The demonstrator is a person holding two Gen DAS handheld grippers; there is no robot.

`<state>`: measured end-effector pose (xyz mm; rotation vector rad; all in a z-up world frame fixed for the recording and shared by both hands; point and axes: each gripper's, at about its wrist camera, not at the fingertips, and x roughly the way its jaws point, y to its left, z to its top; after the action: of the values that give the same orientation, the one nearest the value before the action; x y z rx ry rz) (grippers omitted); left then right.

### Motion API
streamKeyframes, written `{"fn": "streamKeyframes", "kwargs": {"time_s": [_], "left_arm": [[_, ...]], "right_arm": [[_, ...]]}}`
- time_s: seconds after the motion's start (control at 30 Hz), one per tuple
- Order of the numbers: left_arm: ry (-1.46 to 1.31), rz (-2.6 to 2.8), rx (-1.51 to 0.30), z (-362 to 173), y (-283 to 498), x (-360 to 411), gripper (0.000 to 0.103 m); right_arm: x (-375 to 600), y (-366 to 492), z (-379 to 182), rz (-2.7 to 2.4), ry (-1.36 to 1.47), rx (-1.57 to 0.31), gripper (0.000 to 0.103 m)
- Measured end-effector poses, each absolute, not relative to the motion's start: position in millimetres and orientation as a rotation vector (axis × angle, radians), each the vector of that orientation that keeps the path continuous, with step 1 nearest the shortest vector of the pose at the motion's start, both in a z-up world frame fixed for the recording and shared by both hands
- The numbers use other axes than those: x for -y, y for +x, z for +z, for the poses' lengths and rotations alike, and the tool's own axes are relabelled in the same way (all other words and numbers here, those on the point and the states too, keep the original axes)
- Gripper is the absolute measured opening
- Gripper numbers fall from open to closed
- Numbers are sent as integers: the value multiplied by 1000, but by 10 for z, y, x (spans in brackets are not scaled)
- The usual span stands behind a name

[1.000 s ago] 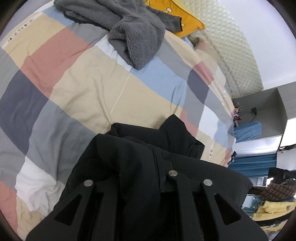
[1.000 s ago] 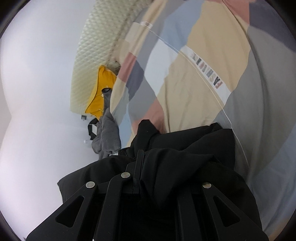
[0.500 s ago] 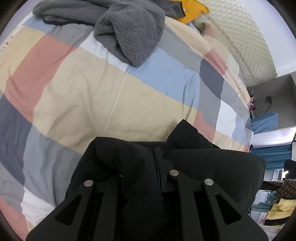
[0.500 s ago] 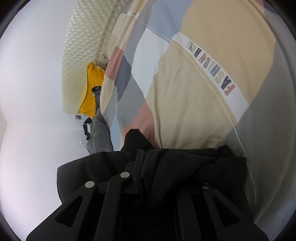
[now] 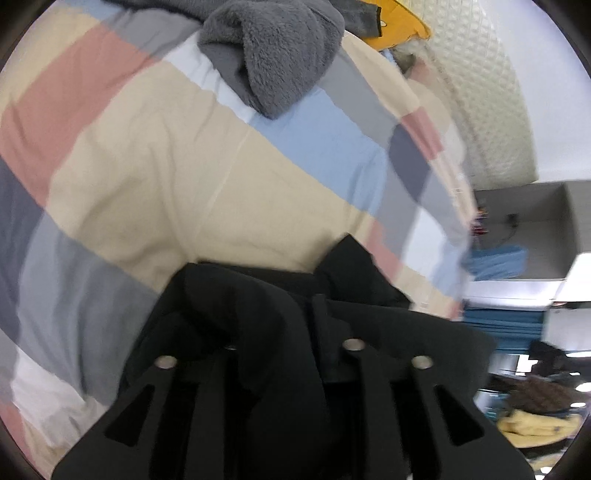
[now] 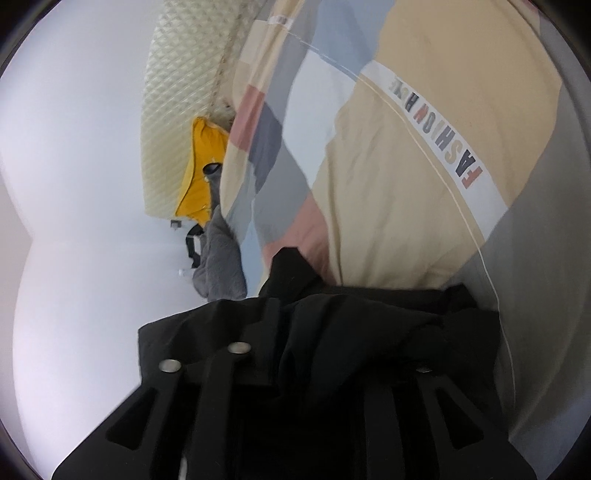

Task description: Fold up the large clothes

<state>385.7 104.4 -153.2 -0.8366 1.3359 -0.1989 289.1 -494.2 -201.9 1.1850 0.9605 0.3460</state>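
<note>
A: Opening now, both sets of jaws. Left gripper (image 5: 280, 332) has black jacket (image 5: 258, 317) fabric bunched between its fingers, the cloth draped over them; fingertips are buried, so whether the pads still press I can't tell.

B: Right gripper (image 6: 325, 339) the same: jaws parting, jacket (image 6: 351, 325) folds lying between and across the fingers (image 6: 240, 354). Grip itself hidden under the cloth.

A: Jacket location?

B: On the bed, resting on the patchwork duvet (image 5: 155, 177), over a beige patch near a grey one. In the right wrist view the duvet (image 6: 424, 221) shows a white band printed with lettering (image 6: 436, 129).

A: Further out, left wrist view: grey fleece garment (image 5: 273, 55) heaped well beyond the jacket, a yellow cushion (image 5: 399, 26) behind it, then the quilted cream headboard (image 5: 480, 92).

B: Right edge, blurred: blue cloth (image 5: 495, 258) on a shelf, yellow clothing (image 5: 535, 428) below.
</note>
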Motion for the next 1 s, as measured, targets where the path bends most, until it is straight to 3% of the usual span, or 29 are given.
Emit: {"fn": "streamKeyframes", "kwargs": {"time_s": [0.03, 0.07, 0.13, 0.33, 0.6, 0.83, 1.0], "left_arm": [[-876, -228, -1336, -1499, 3795, -1078, 53], [-902, -254, -1333, -1445, 3736, -1108, 61], [-901, -285, -1319, -1285, 3607, -1139, 81], [-756, -336, -1181, -575, 3075, -1303, 82], [-472, -422, -952, 111, 2205, -1325, 82], [-298, -601, -945, -140, 1752, -787, 82], [-160, -794, -998, -562, 1572, 68, 82]], "right_arm": [[4938, 2835, -1923, 362, 1162, -958, 35], [4934, 2814, -1864, 371, 1151, -956, 44], [4902, 2680, -1632, 401, 1100, -946, 51], [4808, 2299, -1072, 422, 911, -974, 54], [4838, 1855, -802, 496, 747, -1056, 53], [4806, 1517, -759, 501, 776, -1030, 56], [4734, 1467, -736, 438, 860, -982, 62]]}}
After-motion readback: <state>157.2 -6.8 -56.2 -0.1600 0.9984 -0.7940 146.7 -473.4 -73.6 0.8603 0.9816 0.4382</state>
